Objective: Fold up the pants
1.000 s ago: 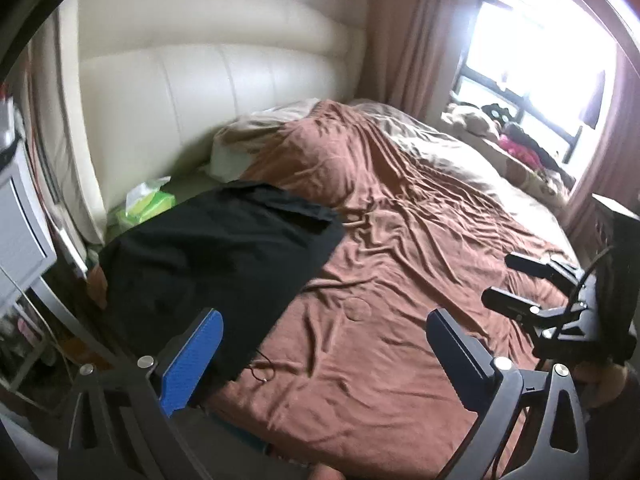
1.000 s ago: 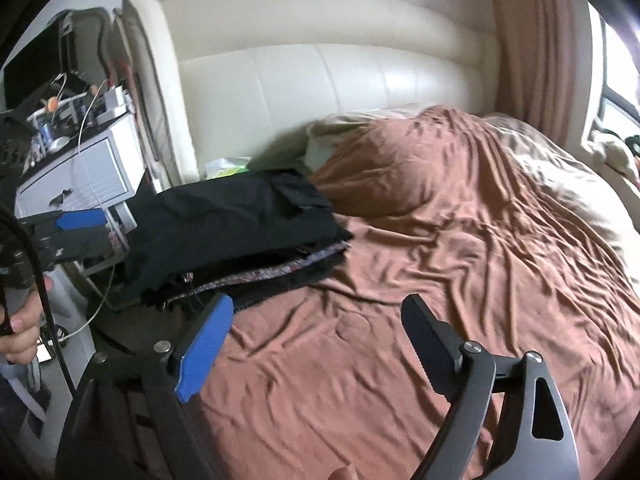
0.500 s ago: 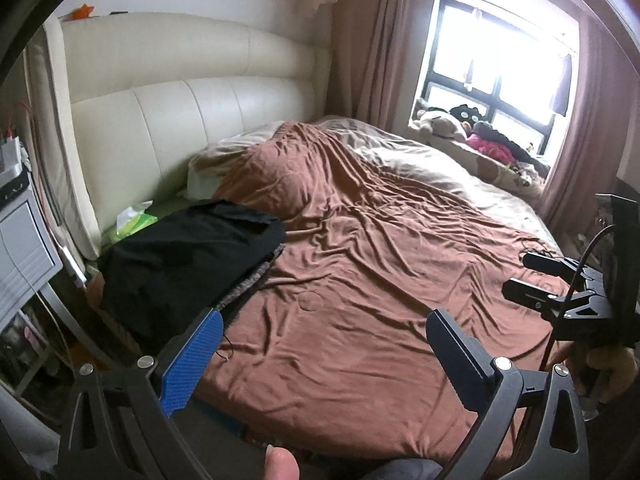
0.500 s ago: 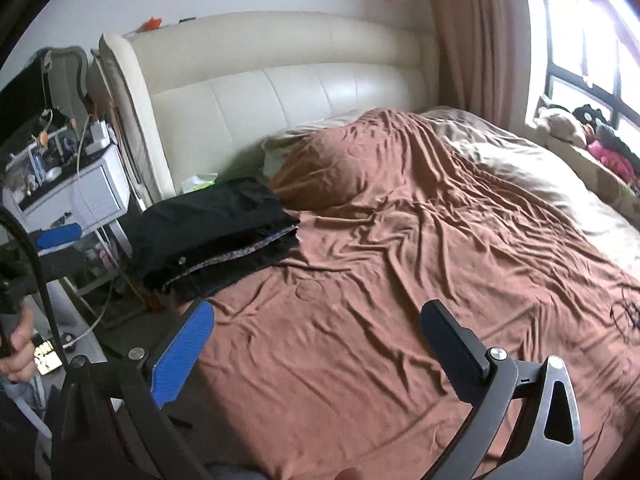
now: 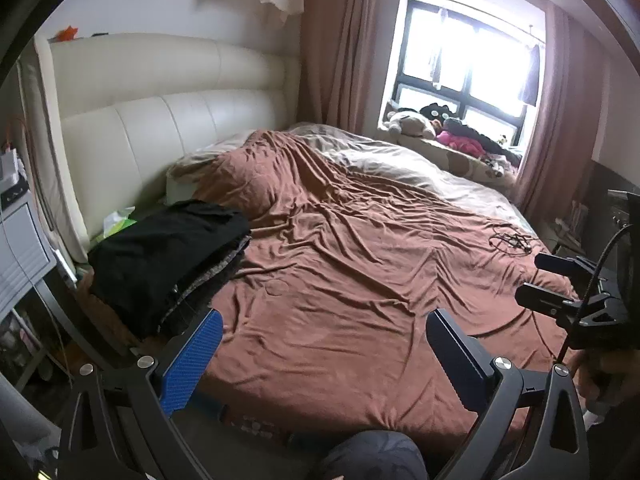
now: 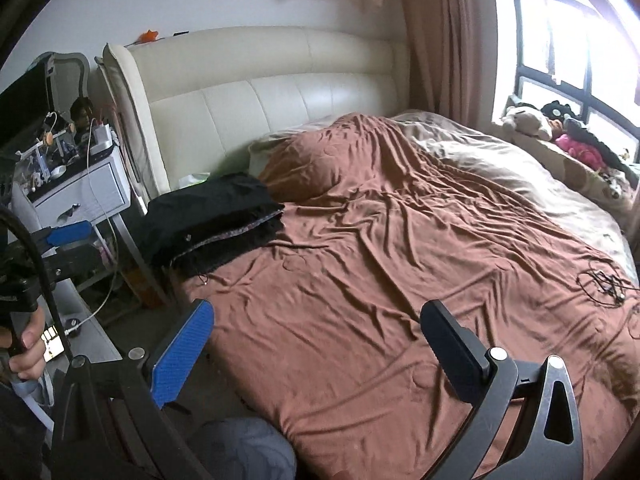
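Note:
A folded stack of black pants (image 5: pixel 168 256) (image 6: pixel 212 220) lies at the near left corner of the bed, by the headboard. My left gripper (image 5: pixel 324 332) hangs open over the bed's near edge, well back from the stack, nothing between its fingers. My right gripper (image 6: pixel 316 320) is also open and empty above the brown blanket (image 6: pixel 380 264). In the left wrist view the right gripper (image 5: pixel 540 280) shows at the right edge with its jaws apart. The left gripper's blue pad (image 6: pixel 68 232) shows at the left of the right wrist view, held by a hand (image 6: pixel 28 344).
A cream padded headboard (image 5: pixel 160 120) backs the bed. A white nightstand (image 6: pixel 84 192) with cables and clutter stands at the left. A black cable tangle (image 6: pixel 600 280) lies on the blanket at the right. Soft toys and clothes (image 5: pixel 440 128) line the window sill. A green tissue pack (image 5: pixel 116 220) sits behind the stack.
Both grippers have pulled back and risen away from the folded stack, so more of the bed and window shows. The right gripper's fingers have spread wider. The stack has stayed in place.

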Available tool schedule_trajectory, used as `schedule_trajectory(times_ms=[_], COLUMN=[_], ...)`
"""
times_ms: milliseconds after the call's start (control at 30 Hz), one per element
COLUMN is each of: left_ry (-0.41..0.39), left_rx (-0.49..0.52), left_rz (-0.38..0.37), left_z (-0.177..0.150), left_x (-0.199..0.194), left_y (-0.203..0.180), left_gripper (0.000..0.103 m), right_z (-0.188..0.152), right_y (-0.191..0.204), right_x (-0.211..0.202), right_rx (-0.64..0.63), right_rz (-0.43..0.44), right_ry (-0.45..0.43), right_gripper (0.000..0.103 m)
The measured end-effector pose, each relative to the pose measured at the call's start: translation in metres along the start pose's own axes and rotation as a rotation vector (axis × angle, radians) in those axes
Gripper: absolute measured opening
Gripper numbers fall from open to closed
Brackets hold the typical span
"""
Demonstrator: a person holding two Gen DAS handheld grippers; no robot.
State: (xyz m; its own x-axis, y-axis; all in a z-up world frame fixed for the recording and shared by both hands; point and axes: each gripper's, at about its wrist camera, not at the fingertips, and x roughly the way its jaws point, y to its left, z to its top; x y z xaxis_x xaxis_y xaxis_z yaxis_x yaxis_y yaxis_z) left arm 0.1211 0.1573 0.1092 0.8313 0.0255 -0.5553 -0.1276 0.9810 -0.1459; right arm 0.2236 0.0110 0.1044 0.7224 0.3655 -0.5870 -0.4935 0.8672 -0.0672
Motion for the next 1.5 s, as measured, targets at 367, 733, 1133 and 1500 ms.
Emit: schedule_trajectory(times_ms=[367, 733, 1133, 1500], left_ry=[-0.04, -0.105, -0.166, -0.21], left_rx=[0.015, 0.042, 0.067, 0.059], left_rz=[-0.006, -0.002, 0.023, 0.027], left_z=[-0.033, -0.071, -0.119, -0.146], left_x=[-0.032, -0.058, -0.086, -0.104], left_y=[-0.017, -0.03, -0.036, -0.032], left_gripper=[0.102, 0.103, 0.103, 0.102], right_z=[-0.04, -0.092, -0.147, -0.182], right_y=[0.01, 0.015, 0.03, 0.041], right_x=[-0.052, -0.09, -0.113, -0.137], right_rx=[0.003, 0.078, 0.117, 0.173], right_rz=[-0.061, -0.058, -0.109, -0.139], right_ry=[-0.036, -0.05, -0.077, -0.147], right_gripper=[0.103, 0.103, 0.103, 0.103])
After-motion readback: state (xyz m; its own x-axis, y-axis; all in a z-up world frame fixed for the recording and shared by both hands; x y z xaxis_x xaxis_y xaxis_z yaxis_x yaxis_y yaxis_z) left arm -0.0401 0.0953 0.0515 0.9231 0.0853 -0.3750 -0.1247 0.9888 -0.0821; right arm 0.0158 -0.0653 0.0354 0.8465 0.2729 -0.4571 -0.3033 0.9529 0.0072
